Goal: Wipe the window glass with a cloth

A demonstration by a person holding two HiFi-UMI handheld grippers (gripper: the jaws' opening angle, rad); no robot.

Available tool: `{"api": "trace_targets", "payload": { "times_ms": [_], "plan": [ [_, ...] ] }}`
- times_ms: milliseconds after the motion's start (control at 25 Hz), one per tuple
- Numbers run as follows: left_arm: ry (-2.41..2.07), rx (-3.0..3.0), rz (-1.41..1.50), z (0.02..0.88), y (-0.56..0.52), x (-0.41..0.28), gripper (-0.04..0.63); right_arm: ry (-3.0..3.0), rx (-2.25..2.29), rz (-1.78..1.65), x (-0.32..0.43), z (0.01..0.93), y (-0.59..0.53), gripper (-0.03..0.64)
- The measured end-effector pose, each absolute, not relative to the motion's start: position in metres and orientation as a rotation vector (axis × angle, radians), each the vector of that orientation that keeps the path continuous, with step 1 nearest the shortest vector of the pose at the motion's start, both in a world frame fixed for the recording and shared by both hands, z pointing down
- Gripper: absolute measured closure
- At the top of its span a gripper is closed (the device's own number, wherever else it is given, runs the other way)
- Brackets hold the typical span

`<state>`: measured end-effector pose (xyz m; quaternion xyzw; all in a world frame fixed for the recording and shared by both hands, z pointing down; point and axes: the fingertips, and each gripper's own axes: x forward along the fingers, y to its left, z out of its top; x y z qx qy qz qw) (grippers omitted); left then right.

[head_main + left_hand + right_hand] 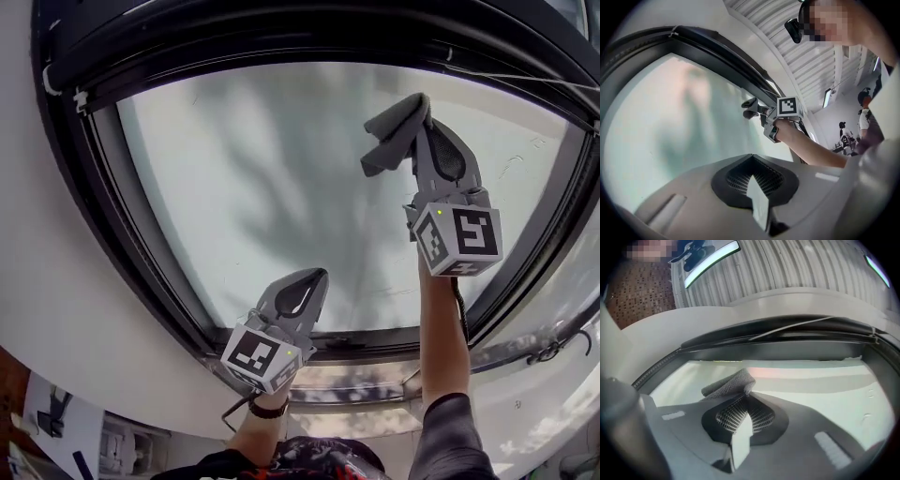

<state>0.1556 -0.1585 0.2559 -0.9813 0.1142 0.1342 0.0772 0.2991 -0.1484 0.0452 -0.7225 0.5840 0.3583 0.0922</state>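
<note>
As the right gripper (pixel 418 127) pinches the cloth (pixel 390 131) at the window glass (pixel 253 187), left gripper (pixel 317 277) jaws closed and empty, a shallow hold risks slippage.

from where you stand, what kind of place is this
Likely an indoor workshop or lab hall: a large black-framed window, a ribbed ceiling with a strip light, and people in the background.
</note>
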Motion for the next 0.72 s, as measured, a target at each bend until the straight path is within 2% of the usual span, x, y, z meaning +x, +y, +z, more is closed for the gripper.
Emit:
{"api": "trace_targets", "payload": {
  "times_ms": [320,480,600,720],
  "plan": [
    [0.233,-2.955,0.393,0.259,-0.122,0.213,0.578,1.334,-2.334,0.975,0.474,0.052,-0.035,0.601],
    [0.208,-2.973,0.4,0.261,-0.113,0.231,0.578,1.162,-2.397,0.931,0.534,0.055,0.017,0.603],
    [0.229,-2.984,0.382,0.267,-0.114,0.232,0.578,1.252,-2.318,1.014,0.518,0.057,0.022,0.603],
    [0.27,-2.989,0.368,0.272,-0.122,0.229,0.578,1.512,-2.129,1.162,0.45,0.053,-0.005,0.603]
  ]
}}
